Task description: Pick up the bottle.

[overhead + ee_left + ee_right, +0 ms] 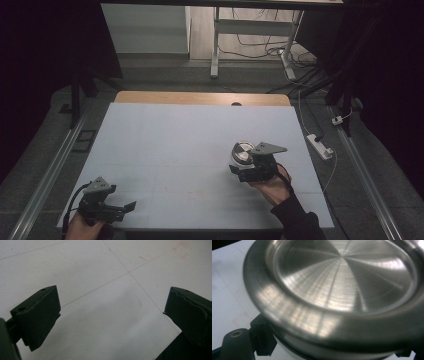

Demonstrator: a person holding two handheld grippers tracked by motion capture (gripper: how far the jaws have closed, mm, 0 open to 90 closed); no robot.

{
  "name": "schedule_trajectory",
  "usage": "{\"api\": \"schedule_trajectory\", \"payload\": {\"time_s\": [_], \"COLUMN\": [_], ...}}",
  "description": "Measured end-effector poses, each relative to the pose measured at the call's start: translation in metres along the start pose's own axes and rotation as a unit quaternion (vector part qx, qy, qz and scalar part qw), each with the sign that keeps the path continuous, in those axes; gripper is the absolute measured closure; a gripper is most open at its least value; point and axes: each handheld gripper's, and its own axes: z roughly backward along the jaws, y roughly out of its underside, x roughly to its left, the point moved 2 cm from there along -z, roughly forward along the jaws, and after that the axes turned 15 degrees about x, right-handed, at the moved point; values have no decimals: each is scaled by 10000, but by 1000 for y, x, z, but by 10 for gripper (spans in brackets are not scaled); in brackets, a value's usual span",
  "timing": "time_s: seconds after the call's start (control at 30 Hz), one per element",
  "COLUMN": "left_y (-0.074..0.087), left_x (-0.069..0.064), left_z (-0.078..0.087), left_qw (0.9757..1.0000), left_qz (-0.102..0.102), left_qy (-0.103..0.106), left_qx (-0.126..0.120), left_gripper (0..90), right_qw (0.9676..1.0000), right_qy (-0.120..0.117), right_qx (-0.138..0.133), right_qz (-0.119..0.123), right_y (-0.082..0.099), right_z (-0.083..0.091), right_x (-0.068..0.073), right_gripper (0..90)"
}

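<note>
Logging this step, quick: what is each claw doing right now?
Left claw: open, holding nothing.
Right claw: closed on the round metal container.

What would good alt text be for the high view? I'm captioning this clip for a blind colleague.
A person's right gripper is shut on a round metal lid above the right side of a white table. The left gripper rests open at the table's near left corner. Beyond the table, cables trail across a dark floor.
</note>
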Motion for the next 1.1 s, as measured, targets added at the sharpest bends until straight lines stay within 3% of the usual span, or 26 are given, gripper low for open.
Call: {"api": "schedule_trajectory", "payload": {"time_s": [0.73, 1.1], "left_y": [0, -1], "left_x": [0, -1], "left_z": [0, -1], "left_qw": [10000, 10000], "left_qz": [-19, -65], "left_qy": [13, -26], "left_qx": [31, 66], "left_gripper": [13, 13], "right_qw": [9978, 9961], "right_qy": [-393, -628], "right_qx": [48, 73], "right_qz": [530, 622], "right_y": [-24, -32], "right_z": [-26, -37], "right_x": [41, 57], "right_gripper": [148, 148]}}
